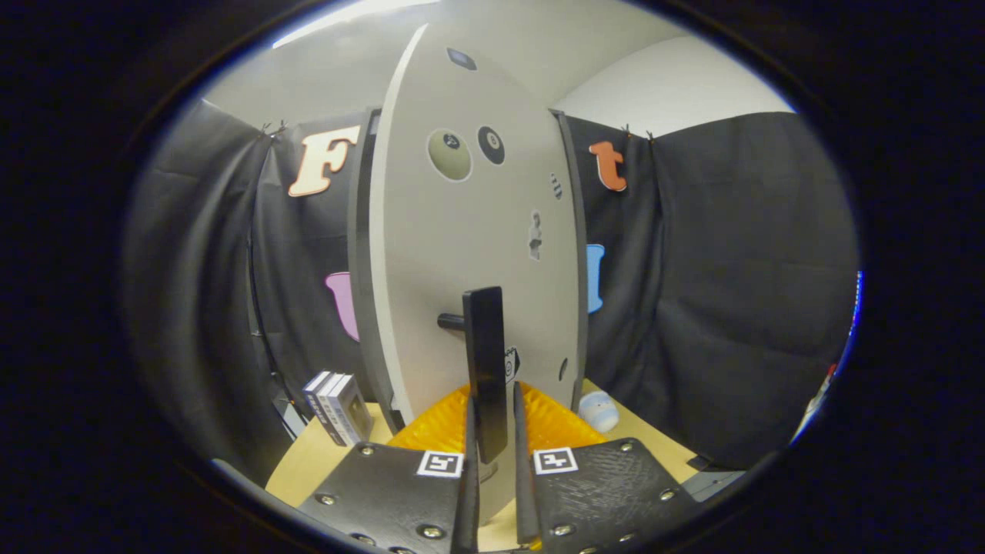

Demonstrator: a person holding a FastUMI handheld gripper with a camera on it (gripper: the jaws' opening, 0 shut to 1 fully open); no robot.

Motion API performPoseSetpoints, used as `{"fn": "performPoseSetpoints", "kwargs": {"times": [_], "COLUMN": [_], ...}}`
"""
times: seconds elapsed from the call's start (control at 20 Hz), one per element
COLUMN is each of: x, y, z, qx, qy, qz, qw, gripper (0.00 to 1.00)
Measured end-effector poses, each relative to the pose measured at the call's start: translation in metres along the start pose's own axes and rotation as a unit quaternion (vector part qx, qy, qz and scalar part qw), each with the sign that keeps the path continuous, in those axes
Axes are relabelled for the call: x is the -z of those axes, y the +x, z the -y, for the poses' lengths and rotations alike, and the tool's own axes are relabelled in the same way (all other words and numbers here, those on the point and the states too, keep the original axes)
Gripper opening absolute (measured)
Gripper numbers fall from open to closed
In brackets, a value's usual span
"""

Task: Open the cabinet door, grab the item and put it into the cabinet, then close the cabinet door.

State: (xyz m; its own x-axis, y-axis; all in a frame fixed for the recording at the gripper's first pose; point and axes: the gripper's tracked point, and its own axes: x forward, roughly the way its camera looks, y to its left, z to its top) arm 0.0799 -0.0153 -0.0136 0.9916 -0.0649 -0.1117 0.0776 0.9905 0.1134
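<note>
the tool (492,415) straddles the dark handle (486,369) of the cabinet door (462,254) — fingers seemingly pinching it. small pale item (599,410) sits on the worktop (323,454) beside the cabinet — door stickers illegible.

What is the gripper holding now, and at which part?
The gripper grips the cabinet door by the lower end of its black handle, between both fingers.

Cabinet door (462,254) smooth matt; handle (486,362) glossy black; table (308,462) wood.
</note>
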Motion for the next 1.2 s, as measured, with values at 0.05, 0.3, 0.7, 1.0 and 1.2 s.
{"fn": "performPoseSetpoints", "kwargs": {"times": [0.05,0.3,0.7,1.0,1.2], "x": [0.001,-0.003,-0.010,-0.010,-0.011], "y": [-0.004,-0.014,-0.020,-0.008,-0.001], "z": [0.006,0.048,0.129,0.174,0.194], "qx": [0.002,0.018,-0.009,-0.032,-0.072], "qy": [0.004,-0.007,-0.009,0.021,0.039], "qz": [-0.002,0.005,0.009,-0.001,-0.004], "qw": [1.000,1.000,1.000,0.999,0.997], "gripper": [0.19,0.19,0.18,0.14,0.11]}}
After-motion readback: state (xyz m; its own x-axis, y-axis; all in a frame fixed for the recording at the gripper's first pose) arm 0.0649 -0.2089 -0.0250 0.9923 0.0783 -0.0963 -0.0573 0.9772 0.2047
